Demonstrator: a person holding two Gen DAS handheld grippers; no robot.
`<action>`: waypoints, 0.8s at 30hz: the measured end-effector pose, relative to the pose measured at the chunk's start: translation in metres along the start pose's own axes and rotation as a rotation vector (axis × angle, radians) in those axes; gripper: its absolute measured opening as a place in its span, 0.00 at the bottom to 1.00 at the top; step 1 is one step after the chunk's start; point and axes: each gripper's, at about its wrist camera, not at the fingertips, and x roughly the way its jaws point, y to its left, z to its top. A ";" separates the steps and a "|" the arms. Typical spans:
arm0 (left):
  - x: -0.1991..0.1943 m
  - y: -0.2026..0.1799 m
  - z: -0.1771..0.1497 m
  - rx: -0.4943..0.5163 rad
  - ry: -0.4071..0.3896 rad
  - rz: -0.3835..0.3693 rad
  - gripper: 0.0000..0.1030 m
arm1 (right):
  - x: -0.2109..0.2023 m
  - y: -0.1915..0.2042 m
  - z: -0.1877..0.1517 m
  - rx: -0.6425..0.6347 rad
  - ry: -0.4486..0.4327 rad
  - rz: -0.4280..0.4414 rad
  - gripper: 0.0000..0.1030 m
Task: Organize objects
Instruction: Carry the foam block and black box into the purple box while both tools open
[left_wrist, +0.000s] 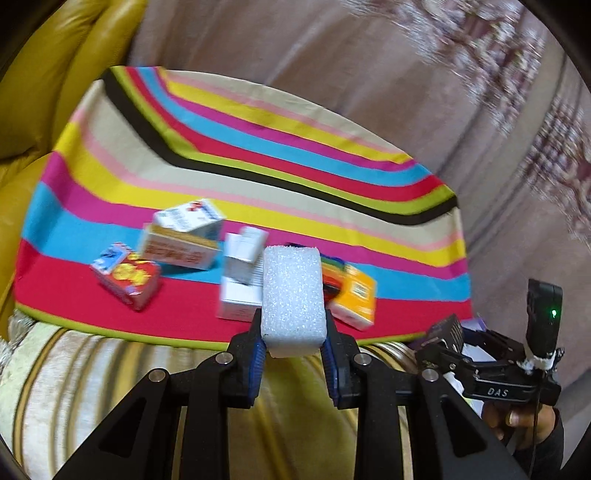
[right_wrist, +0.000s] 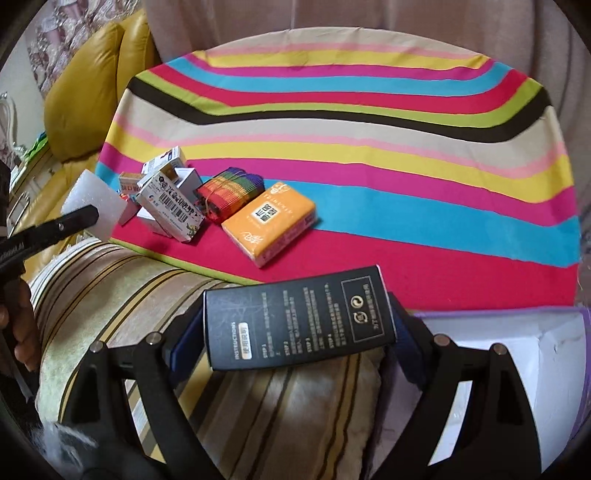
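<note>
Gripping: left gripper (left_wrist: 294, 334) jaws clamped on white foam block (left_wrist: 293, 295) | right gripper (right_wrist: 295, 328) jaws clamped on black box (right_wrist: 299, 317) | both above striped table (right_wrist: 406, 155) edge, small boxes (right_wrist: 170, 199) clustered there.

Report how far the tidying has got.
Nothing looks sorted yet. In hand: the left gripper grips a foam block, and the right gripper grips a black box. Left: small boxes, a rainbow pack and an orange pack lie in a loose cluster on the striped cloth.
</note>
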 end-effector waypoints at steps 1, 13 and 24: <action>0.002 -0.006 -0.001 0.014 0.006 -0.011 0.28 | -0.004 -0.003 -0.003 0.011 -0.003 -0.006 0.87; 0.034 -0.086 -0.012 0.209 0.136 -0.158 0.28 | -0.041 -0.047 -0.040 0.150 -0.025 -0.075 0.86; 0.067 -0.163 -0.029 0.357 0.251 -0.269 0.28 | -0.065 -0.112 -0.077 0.297 -0.009 -0.213 0.86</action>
